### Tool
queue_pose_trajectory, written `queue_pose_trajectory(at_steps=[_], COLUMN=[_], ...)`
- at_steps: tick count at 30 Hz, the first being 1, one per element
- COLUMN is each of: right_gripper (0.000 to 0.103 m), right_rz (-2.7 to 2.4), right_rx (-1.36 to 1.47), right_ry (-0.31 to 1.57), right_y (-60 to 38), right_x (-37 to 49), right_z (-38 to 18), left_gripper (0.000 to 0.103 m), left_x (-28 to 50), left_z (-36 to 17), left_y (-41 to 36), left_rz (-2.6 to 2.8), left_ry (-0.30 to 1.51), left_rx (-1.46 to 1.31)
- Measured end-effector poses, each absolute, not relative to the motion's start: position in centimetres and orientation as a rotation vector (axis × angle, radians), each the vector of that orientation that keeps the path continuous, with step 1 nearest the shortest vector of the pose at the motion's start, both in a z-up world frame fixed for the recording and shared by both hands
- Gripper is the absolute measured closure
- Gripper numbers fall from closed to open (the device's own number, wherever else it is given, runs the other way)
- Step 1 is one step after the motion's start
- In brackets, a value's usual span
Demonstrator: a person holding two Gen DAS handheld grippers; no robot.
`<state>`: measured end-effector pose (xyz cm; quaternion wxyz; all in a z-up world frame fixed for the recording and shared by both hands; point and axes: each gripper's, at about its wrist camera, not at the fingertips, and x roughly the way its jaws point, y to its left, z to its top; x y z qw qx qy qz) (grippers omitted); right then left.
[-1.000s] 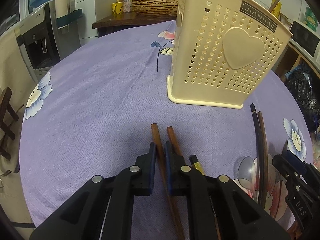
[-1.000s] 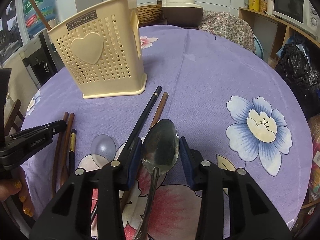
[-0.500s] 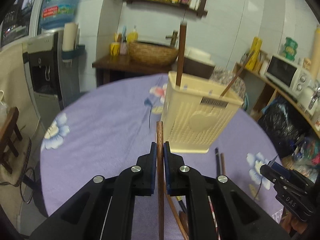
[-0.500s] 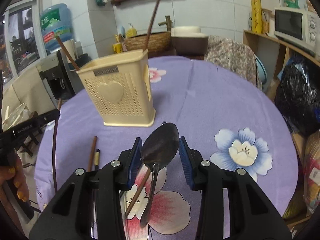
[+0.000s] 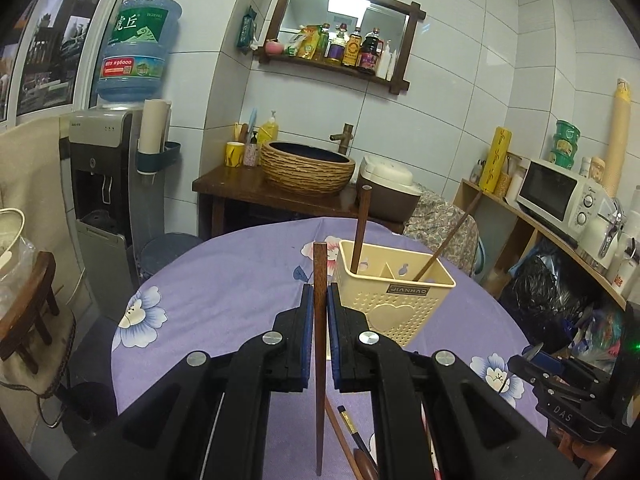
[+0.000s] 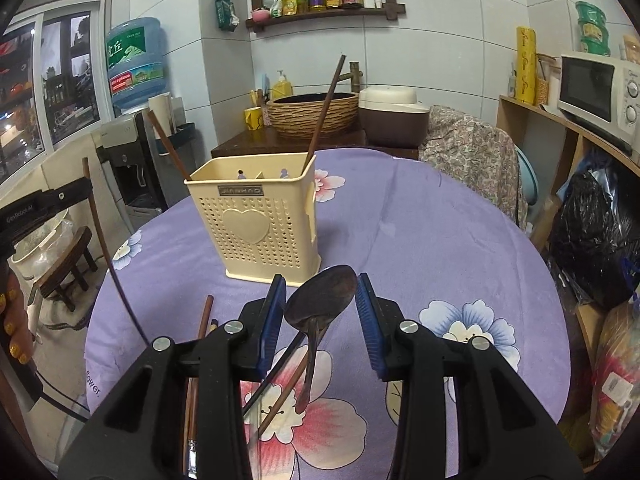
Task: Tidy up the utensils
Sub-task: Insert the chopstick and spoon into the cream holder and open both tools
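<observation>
Standing upright between the pads, a brown chopstick (image 5: 319,344) is being clamped by the left gripper (image 5: 319,300) — held above the purple tablecloth (image 5: 224,292), with the cream utensil holder (image 5: 394,292) at its 2 o'clock. The right gripper (image 6: 320,304) is gripping a metal spoon (image 6: 320,300) by the bowl, handle hanging down — holder (image 6: 256,220) at 11 o'clock, loose chopsticks (image 6: 202,332) lying at 8 o'clock.

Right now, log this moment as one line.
left gripper: shut on chopstick | right gripper: holds spoon | holder: ahead
</observation>
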<state>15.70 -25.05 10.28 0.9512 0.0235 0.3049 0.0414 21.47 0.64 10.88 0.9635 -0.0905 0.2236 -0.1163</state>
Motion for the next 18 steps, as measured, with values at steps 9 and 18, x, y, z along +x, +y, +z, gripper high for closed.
queue_pose_trajectory(at_steps=[9,18], right_gripper=[0.066,0.066], right_rz=[0.092,0.168], right_rx=[0.042,0.045], right_ry=[0.611,0.585], right_y=[-25.0,-24.3], right_x=[15.8,17.1], right_z=[10.3,12.8], left_gripper=[0.095,0.095], left_x=[21.1,22.0], left_z=[12.3,15.4], left_y=[0.9,0.6], left_rz=[-0.235,-0.31], left_ry=[0.411,0.393], left_rx=[-0.181,-0.199])
